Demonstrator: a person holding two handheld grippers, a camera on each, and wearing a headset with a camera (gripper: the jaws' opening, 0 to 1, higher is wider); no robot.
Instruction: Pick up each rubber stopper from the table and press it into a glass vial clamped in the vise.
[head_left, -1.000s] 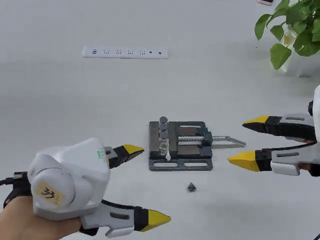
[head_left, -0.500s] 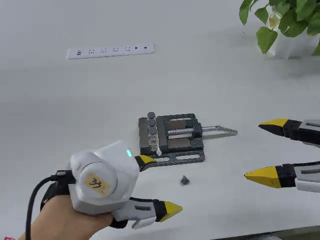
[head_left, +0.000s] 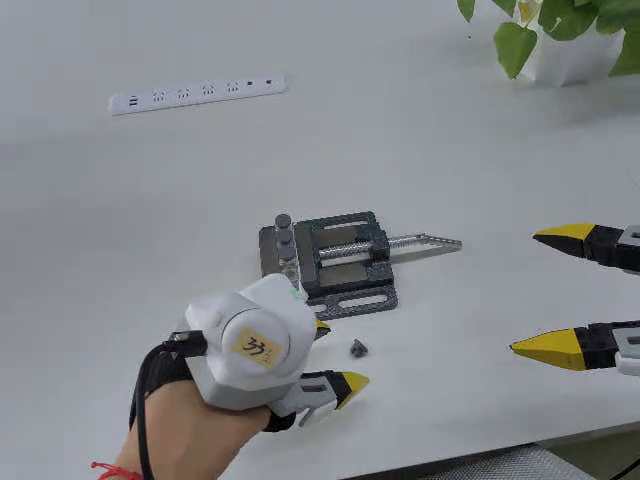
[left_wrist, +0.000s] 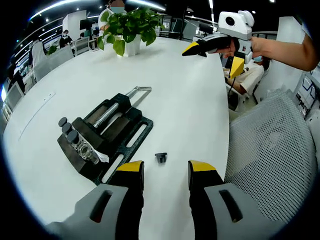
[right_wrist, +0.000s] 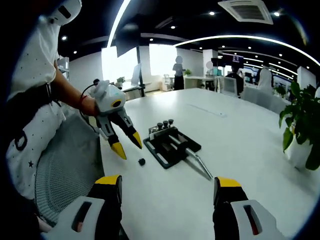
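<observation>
At the far left of the head view a white power strip (head_left: 197, 92) lies well away from the work; nearer, the left gripper (head_left: 338, 353) hangs low over the white table (head_left: 450, 150), jaws moderately parted with nothing between them. In the left gripper view the loose rubber stopper (left_wrist: 160, 157) sits on the table just ahead of that gap, about central to it.

Next comes the vise (head_left: 345, 260), holding a row of glass vials (head_left: 287, 245); the far ones carry dark stoppers, and the nearest looks clear and open, though it is too small to be sure. Far right, the right gripper (head_left: 533, 292) is held well apart from the vise, jaws wide and empty; a potted plant (head_left: 560, 25) stands beyond.

Risks, as I judge them: the stopper is small and seems to lie off its base, so jaws closing off-centre could flick it away, and the table's near edge is close; a grip by the rim could let it twist, so it meets the vial mouth crooked; pressing off-axis could jam it or stress the glass; the neighbouring stoppered vials stand touching or nearly so, and a jaw could knock them.
</observation>
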